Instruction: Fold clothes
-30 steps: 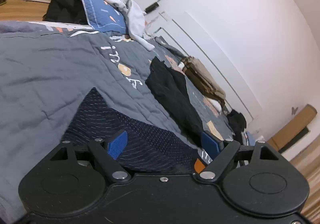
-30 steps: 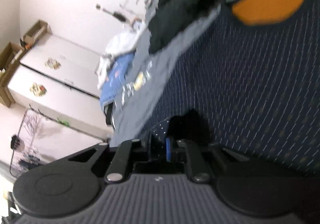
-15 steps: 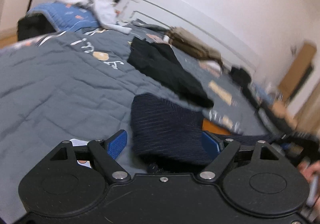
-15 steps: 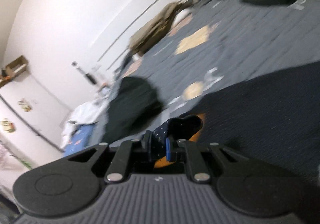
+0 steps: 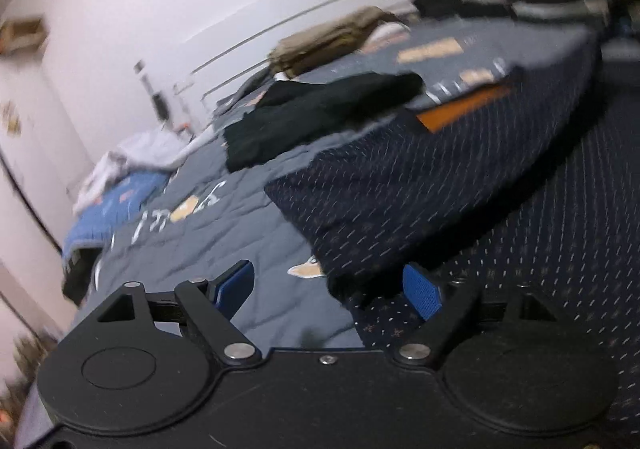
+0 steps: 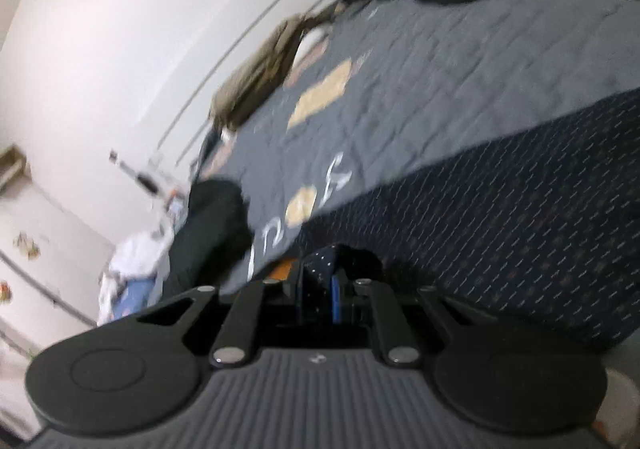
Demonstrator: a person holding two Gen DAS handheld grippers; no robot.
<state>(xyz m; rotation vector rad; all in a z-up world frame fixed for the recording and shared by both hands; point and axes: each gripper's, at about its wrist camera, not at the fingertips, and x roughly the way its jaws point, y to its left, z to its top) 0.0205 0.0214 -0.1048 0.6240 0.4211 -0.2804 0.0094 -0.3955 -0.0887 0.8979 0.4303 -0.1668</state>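
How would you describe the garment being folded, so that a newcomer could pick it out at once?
Start from the grey quilted bedspread that covers the bed. At its near edge lies the navy garment, a corner pinched in the right gripper. Unlike the plain black clothes and the tan bundle farther back, it carries fine pale dashes and an orange patch.
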